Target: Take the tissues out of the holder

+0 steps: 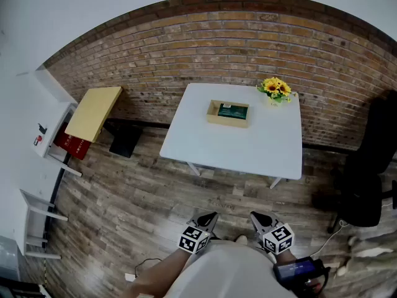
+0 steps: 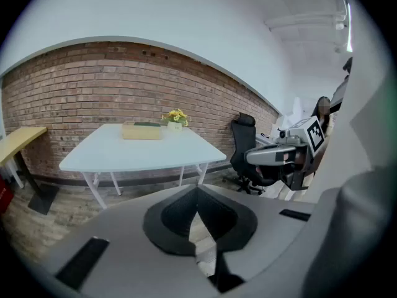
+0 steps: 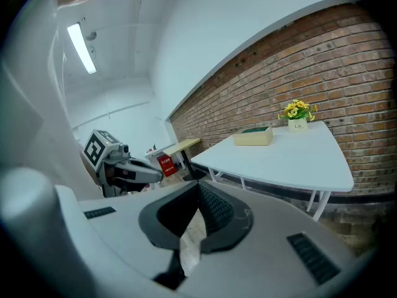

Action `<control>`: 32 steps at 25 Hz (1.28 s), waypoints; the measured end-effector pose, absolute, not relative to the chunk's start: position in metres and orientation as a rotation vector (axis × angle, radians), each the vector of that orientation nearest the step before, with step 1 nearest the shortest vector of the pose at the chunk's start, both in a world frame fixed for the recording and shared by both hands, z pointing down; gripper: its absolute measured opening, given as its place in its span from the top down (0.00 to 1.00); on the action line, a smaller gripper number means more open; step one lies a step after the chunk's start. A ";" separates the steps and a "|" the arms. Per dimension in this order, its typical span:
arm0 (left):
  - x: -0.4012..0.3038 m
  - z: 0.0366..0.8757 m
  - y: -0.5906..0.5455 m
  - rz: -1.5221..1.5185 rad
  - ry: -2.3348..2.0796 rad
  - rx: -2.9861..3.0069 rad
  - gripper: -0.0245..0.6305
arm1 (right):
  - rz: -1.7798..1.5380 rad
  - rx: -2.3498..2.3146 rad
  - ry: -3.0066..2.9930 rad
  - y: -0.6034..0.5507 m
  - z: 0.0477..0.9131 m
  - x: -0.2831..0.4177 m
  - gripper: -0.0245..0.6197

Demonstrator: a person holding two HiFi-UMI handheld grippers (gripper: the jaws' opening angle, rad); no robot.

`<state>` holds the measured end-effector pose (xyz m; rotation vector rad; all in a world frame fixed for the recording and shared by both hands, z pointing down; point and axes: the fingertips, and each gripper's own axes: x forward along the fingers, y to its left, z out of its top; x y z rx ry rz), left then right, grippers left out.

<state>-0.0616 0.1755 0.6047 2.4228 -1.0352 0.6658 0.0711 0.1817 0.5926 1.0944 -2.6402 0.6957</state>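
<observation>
A shallow wooden holder (image 1: 213, 115) sits toward the far side of the white table (image 1: 248, 148), with a green pack of tissues (image 1: 232, 111) lying in it. In the left gripper view the holder (image 2: 141, 131) is small and distant; the right gripper view also shows the holder (image 3: 253, 138) far off. My left gripper (image 1: 209, 217) and right gripper (image 1: 257, 217) hover close to my body over the wood floor, well short of the table. Both are shut with nothing between their jaws, as seen at the left gripper (image 2: 197, 190) and the right gripper (image 3: 198, 186).
A pot of yellow flowers (image 1: 275, 89) stands at the table's far right corner. A black office chair (image 1: 366, 185) is to the right, and a yellow-topped desk (image 1: 94, 112) with a red box (image 1: 71, 144) under it is to the left. A brick wall (image 1: 248, 48) runs behind.
</observation>
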 end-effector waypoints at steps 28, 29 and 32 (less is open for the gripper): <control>-0.138 0.605 0.207 0.611 -1.011 2.450 0.95 | 0.731 1.215 -2.581 0.204 0.590 0.008 0.95; -0.139 0.605 0.207 0.610 -1.008 2.451 0.95 | 0.732 1.217 -2.577 0.204 0.590 0.006 0.95; -0.144 0.606 0.207 0.609 -1.005 2.446 0.95 | 0.736 1.218 -2.568 0.206 0.591 0.002 0.95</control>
